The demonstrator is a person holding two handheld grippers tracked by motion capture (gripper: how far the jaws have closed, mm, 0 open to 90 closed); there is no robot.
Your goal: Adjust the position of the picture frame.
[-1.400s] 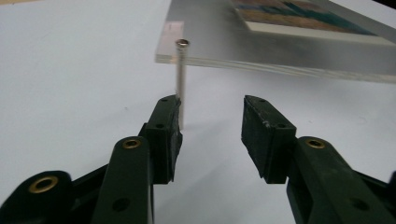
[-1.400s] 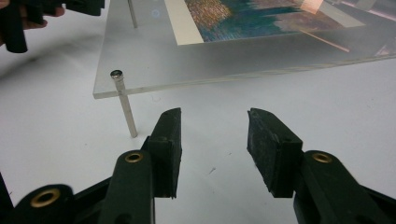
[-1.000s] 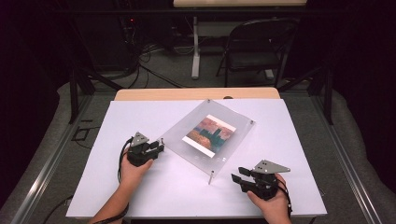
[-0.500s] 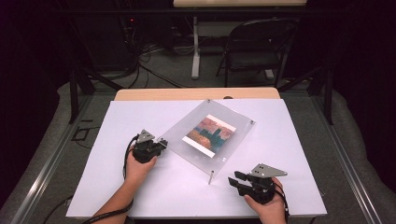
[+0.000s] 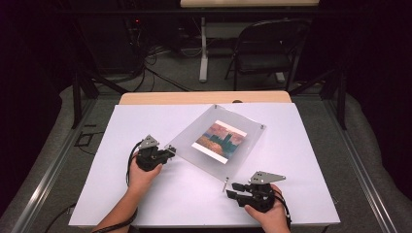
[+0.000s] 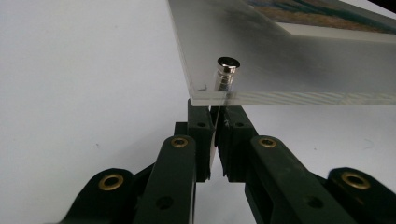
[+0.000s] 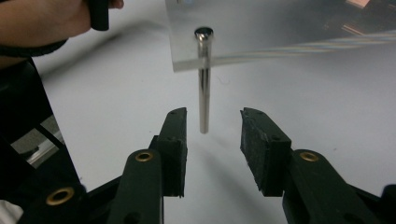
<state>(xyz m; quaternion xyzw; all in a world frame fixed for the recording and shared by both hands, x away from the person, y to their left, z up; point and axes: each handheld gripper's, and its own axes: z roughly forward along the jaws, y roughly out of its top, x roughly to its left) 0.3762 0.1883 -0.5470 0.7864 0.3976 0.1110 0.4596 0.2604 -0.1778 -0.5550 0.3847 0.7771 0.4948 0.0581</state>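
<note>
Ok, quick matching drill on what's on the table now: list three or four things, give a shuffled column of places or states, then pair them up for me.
Things:
1. left gripper
2. right gripper
3. long metal pin
4. picture

Places or states:
A. hangs from the near corner of the acrylic frame, just ahead of open fingers
B. sandwiched in the middle of the clear panel
C. fingers nearly together at the panel's left corner, below a short metal stud
D. fingers apart, nothing between them

Pairs: 1-C, 2-D, 3-A, 4-B
</note>
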